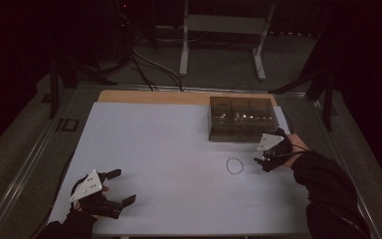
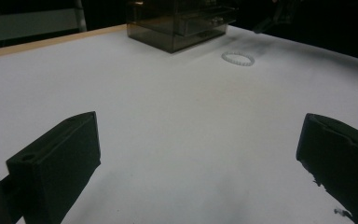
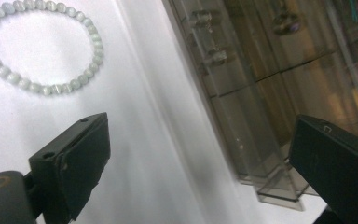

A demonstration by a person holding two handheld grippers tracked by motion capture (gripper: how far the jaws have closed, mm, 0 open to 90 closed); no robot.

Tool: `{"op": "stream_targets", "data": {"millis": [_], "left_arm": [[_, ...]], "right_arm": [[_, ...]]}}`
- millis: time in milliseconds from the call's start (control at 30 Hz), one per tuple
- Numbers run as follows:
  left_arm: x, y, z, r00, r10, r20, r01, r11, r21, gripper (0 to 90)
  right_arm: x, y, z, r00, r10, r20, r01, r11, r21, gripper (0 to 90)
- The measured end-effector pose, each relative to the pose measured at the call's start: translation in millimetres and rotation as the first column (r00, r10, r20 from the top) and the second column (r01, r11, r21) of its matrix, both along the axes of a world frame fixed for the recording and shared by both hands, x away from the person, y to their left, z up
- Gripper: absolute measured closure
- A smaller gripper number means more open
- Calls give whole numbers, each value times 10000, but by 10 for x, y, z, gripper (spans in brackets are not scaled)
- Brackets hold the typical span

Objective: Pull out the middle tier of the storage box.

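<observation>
Bracelet (image 1: 235, 166) of pale beads lies loose on the white surface (image 1: 169, 149) just before the smoky drawer box (image 1: 241, 118), right tongs (image 1: 262, 159) gaping empty beside it, left tongs (image 1: 121, 186) open well away, stowing seemingly undone.

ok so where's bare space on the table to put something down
The wide white stretch between the left tongs and the bead bracelet is free, also left of the smoked drawer box. It is tight between box, bracelet and right tongs.
</observation>
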State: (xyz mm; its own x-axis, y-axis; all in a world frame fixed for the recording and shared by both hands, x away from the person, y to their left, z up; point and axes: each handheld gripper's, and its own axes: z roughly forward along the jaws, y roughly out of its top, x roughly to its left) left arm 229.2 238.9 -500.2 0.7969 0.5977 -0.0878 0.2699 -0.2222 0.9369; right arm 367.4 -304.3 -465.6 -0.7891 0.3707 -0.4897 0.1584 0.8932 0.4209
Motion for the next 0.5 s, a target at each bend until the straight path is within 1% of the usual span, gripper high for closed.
{"op": "stream_targets", "data": {"millis": [33,67,100,133,167,200,233,267,367,400,433,500], "left_arm": [[0,0,0,10000,0,0,0,10000,0,11],[1,3,5,10000,-5,21,5,10000,-24,11],[1,3,5,10000,-5,21,5,10000,-24,11],[2,3,7,10000,-8,28,8,10000,-38,11],[1,2,5,10000,-9,20,9,10000,-23,11],[-1,-1,1,10000,-6,-9,6,10000,-12,11],[-1,-1,1,10000,-6,-9,6,10000,-12,11],[0,2,9,10000,-19,43,19,10000,-17,11],[1,2,5,10000,-14,15,14,10000,-26,11],[2,2,0,10000,-13,-22,13,10000,-24,11],[2,2,0,10000,-13,-22,13,10000,-24,11],[4,4,6,10000,-19,6,19,10000,-53,11]], "right_arm": [[0,0,0,10000,0,0,0,10000,0,58],[13,-21,36,9998,36,-205,-36,10000,13,72],[13,-21,36,9998,36,-205,-36,10000,13,72],[21,-29,47,9995,90,-311,-91,10000,-25,72],[31,-42,64,9988,264,-424,-268,9996,-97,74],[49,-64,85,9968,358,-718,-363,9993,-55,78],[49,-64,85,9968,358,-718,-363,9993,-55,78],[61,-86,111,9952,496,-847,-508,9986,-113,90],[79,-106,139,9952,543,-818,-555,9984,-122,92],[100,-123,171,9932,616,-989,-614,9981,51,100],[109,-128,182,9934,651,-941,-652,9979,22,101],[122,-131,196,9929,622,-1014,-628,9980,-27,101]]}}
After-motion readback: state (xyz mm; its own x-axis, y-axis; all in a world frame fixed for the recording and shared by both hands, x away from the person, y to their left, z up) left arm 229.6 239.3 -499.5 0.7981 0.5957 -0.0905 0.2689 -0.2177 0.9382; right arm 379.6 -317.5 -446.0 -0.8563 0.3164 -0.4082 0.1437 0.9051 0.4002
